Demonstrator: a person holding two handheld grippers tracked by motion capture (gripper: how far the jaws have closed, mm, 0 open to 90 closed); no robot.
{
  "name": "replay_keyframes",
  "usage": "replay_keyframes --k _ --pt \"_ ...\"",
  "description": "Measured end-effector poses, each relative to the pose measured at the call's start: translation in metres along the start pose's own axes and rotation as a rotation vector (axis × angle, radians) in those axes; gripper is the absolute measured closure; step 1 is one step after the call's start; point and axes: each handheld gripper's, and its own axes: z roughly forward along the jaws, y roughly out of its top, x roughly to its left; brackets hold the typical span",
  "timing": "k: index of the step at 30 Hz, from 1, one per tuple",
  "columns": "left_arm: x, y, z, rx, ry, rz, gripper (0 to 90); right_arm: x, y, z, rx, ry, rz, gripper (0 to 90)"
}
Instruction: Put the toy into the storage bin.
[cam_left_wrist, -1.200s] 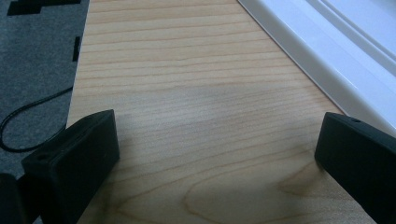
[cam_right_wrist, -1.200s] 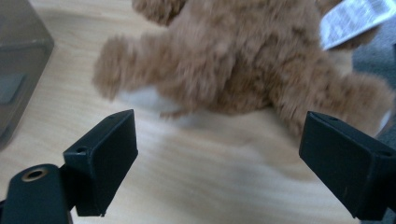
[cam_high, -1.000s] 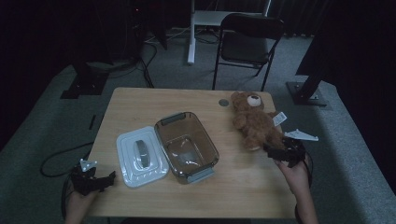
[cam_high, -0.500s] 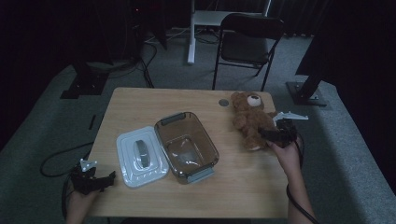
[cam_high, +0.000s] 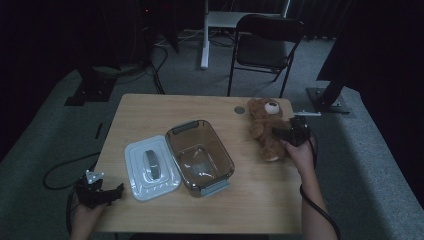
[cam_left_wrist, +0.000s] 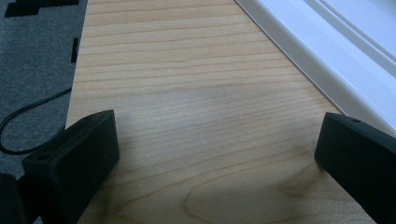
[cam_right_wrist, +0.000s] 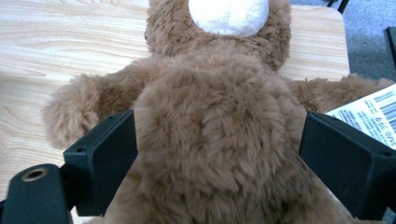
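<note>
— Near the right edge of the worktop, toward its far corner, lay the teddy bear, belly up, head pointing to the far edge. Was the right tool on it?

— Around it, not yet on it. In the right gripper view the jaws stood wide, one on each side of the bear's belly, the fur just brushing the left one, with nothing squeezed.

— How would that grasp have gone well?

— I would judge: push a little deeper so the jaws straddled the firm middle of the body rather than loose fur, then close evenly. Plush gives, so a shallow pinch could slip off. The paper tag lay just beside the right jaw; better to keep it out of the bite.

— And the hand's pose?

— The right forearm came in from the near edge along the right side, the hand low and level, tool pointing across at the bear's flank.

— The left?

— The left tool rested at the near left corner, jaws spread over bare wood, holding nothing, just beside the white lid. The clear container stood open mid-worktop, a likely home for the bear.
</note>
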Motion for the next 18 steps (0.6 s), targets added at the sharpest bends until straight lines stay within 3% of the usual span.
replay_keyframes --k 10,15,18 --pt "0.0 0.0 0.0 0.0 0.0 0.0 0.6 -0.003 0.002 0.021 0.058 0.018 0.035 10.8" --pt "0.0 0.0 0.0 0.0 0.0 0.0 0.6 0.001 0.0 0.028 0.086 0.003 0.022 10.8" --pt "0.0 0.0 0.0 0.0 0.0 0.0 0.6 0.0 0.001 0.03 0.098 -0.014 0.039 10.8"
